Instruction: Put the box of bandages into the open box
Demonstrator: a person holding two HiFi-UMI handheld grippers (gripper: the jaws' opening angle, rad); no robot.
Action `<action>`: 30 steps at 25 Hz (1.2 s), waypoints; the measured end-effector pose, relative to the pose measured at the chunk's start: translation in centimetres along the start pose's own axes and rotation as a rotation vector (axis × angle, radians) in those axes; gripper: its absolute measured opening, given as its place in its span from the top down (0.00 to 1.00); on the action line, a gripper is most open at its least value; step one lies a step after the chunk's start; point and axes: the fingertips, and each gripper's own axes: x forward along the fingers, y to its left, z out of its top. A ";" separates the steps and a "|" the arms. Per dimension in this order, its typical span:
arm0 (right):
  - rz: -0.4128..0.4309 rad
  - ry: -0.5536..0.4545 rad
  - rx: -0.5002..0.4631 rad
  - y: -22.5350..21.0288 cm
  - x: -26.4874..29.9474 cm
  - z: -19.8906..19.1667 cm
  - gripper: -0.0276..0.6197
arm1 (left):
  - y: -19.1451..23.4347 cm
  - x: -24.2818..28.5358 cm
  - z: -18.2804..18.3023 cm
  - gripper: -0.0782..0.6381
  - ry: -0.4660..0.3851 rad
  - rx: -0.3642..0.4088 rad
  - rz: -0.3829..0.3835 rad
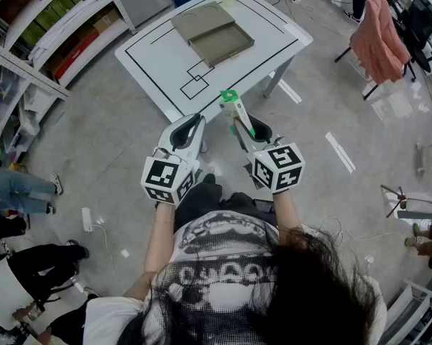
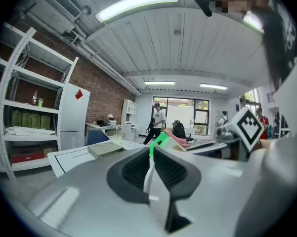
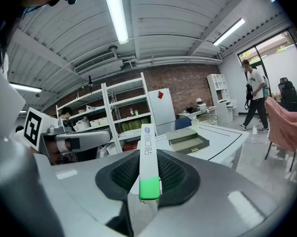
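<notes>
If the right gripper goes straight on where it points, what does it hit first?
Probably the white table: the right gripper, shut on the bandage box, aims just above its near end, left of the open box. Height is unclear; it might clear it toward the shelving.

The box of bandages [image 1: 236,110] is white with a bright green end. The open box [image 1: 213,33] is dull olive-grey, on a white surface [image 1: 151,60] ruled with black lines. The left hand-held gripper [image 1: 194,121] and right hand-held gripper [image 1: 239,119] are pale grey, their cubes black-and-white squares.
</notes>
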 end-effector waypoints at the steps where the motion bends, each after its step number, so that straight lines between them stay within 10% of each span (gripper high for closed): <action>1: -0.001 0.001 0.001 -0.1 0.1 0.0 0.82 | 0.1 0.1 0.0 0.89 0.002 0.000 -0.001; 30: -0.071 0.007 0.070 -1.4 7.9 1.3 0.81 | 7.9 4.3 0.6 0.89 0.010 0.005 -0.073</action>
